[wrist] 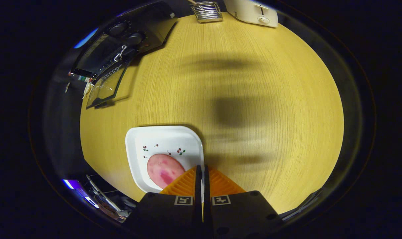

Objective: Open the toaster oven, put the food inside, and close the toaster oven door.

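My gripper (201, 168) is shut, its fingers pressed together with nothing visibly between them. It hovers over the right rim of a white square plate (139, 146) with small cherry prints. A pink, round slice of food (162, 170) lies on the plate, just left of the fingertips and partly hidden by the left finger. Far beyond the fingers to the left stands the black toaster oven (121, 39) with two knobs. Its glass door (106, 87) is folded down and open over the table.
The plate and oven rest on a wooden table (254, 73). A metal wire rack (207, 11) and a white toaster (252, 12) stand at the table's far edge. The gripper's blurred shadows fall across the middle of the table. Cables lie below the near left edge.
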Motion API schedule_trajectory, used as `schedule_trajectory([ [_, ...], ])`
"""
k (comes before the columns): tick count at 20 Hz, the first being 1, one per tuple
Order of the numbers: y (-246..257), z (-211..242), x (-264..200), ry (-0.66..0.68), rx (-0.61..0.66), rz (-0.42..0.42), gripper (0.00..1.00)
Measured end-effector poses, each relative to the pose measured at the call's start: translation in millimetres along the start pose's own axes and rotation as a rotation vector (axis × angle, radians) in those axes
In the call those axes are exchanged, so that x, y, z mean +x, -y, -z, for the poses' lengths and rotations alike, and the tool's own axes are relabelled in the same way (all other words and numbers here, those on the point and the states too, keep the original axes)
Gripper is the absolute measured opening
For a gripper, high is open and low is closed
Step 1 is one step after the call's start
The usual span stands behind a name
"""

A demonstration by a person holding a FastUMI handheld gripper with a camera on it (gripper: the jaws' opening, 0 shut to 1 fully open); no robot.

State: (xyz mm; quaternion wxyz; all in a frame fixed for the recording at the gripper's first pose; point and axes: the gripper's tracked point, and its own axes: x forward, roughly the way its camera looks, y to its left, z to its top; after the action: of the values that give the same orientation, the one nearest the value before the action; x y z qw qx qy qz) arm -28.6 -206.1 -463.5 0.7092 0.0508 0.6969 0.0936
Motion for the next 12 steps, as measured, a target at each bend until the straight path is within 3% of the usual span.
schedule_trajectory([
  [3,-4,-1,-6,0.023,0.051,-0.092,0.05],
  [7,-18,8,-26,0.056,0.25,-0.273,0.05],
  [12,-51,16,-22,0.079,0.385,-0.401,0.05],
])
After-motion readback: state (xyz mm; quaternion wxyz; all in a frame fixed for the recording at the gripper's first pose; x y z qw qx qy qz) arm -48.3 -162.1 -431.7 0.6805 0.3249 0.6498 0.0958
